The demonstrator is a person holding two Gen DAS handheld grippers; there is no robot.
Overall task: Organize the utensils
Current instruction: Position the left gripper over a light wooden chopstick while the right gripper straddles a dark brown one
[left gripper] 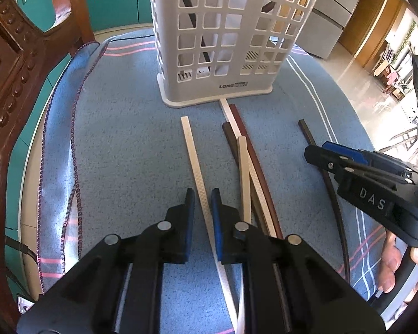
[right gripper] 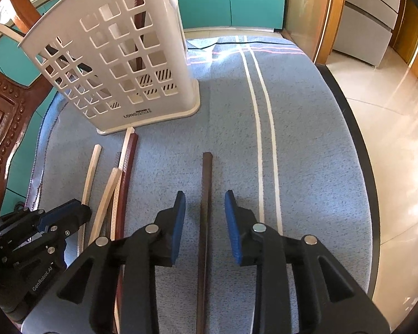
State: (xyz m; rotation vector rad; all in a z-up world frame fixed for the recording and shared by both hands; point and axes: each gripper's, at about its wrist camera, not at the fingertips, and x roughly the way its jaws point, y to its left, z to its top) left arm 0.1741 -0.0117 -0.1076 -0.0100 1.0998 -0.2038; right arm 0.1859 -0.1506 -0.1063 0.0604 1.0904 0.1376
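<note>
Two grippers point down over a blue cloth (right gripper: 306,139) strewn with chopsticks. The left gripper (left gripper: 203,194) has its blue pads nearly together around a white chopstick (left gripper: 193,161) at the frame's lower centre; whether they pinch it cannot be told. The right gripper (right gripper: 204,197) stands open, a dark brown chopstick (right gripper: 206,189) lying untouched between its fingers. A white slotted utensil holder (left gripper: 223,41) stands upright at the top, already holding several sticks.
</note>
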